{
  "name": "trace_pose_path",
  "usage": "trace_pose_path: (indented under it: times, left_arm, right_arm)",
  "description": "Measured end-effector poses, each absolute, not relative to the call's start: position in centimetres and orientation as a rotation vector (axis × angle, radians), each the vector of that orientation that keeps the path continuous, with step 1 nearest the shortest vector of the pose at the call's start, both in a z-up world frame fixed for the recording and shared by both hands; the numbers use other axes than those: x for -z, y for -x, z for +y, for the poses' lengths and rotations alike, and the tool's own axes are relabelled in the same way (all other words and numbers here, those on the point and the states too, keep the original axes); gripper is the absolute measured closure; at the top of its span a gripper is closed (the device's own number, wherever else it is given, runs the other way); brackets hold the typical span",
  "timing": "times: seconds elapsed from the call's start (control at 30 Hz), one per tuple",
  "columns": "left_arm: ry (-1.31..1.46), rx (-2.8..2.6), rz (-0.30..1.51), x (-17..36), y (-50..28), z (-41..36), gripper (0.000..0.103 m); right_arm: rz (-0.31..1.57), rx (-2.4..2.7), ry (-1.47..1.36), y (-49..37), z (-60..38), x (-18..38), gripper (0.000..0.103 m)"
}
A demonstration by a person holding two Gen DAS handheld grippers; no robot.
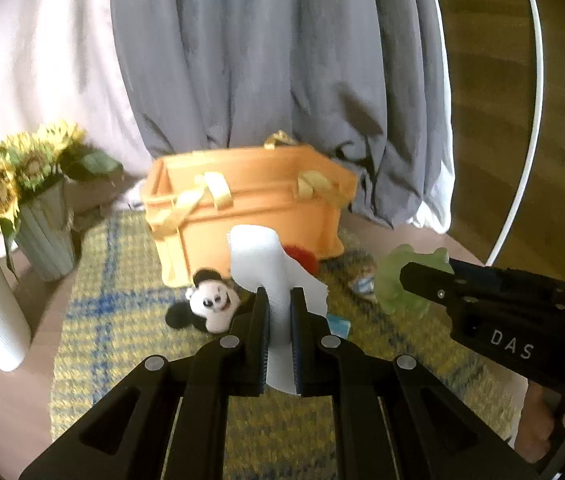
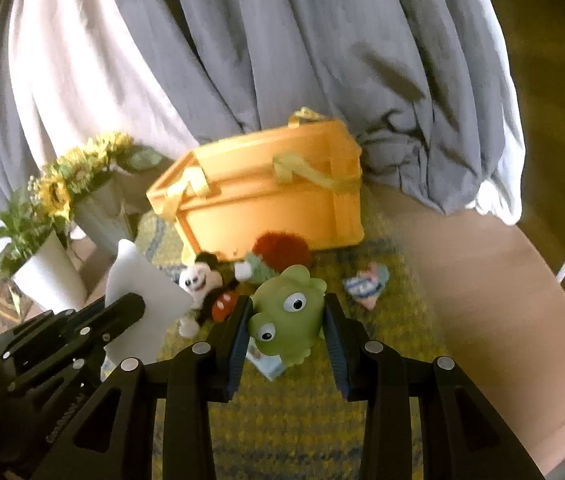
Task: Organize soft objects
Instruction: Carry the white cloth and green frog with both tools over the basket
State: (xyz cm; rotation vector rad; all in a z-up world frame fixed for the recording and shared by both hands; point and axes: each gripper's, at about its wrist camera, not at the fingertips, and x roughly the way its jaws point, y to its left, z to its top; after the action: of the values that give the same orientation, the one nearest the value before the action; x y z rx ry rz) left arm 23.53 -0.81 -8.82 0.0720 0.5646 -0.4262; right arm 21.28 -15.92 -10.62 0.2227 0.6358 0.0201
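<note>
My left gripper (image 1: pixel 279 296) is shut on a white soft cloth (image 1: pixel 262 256), which stands up between its pads above the rug. The same cloth (image 2: pixel 142 292) shows at the left of the right wrist view. My right gripper (image 2: pixel 288 300) is shut on a green soft frog toy (image 2: pixel 286 320), seen from the side as a pale green shape (image 1: pixel 398 276) in the left wrist view. On the rug lie a black-and-white mouse plush (image 1: pixel 210 300) (image 2: pixel 202 284), a red fuzzy ball (image 2: pixel 280 250) (image 1: pixel 302 256) and a small pastel plush (image 2: pixel 366 286). An orange storage box (image 1: pixel 250 200) (image 2: pixel 270 192) stands behind them.
A yellow-and-blue woven rug (image 1: pixel 122 320) covers the floor. Two pale vases with sunflowers (image 1: pixel 22 176) (image 2: pixel 74 184) stand at the left. Grey and white curtains (image 1: pixel 262 60) hang behind the box. A small blue-white packet (image 2: pixel 266 364) lies under the frog toy.
</note>
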Motion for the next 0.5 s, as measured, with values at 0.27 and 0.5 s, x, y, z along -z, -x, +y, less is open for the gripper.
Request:
trace_pose_path:
  times: [0.27,0.5]
  left_arm:
    - [-0.054,0.416,0.488,6.1,-24.0,-0.8,0.092]
    - [-0.055,0.404,0.419,4.2,-24.5,-0.9,0.092]
  right_arm:
    - [0.554,-0.037,-0.209,-21.8,-15.9,7.8,0.066]
    - [0.483,-0.048,-0.204,-22.5,-16.4,5.6,0.066]
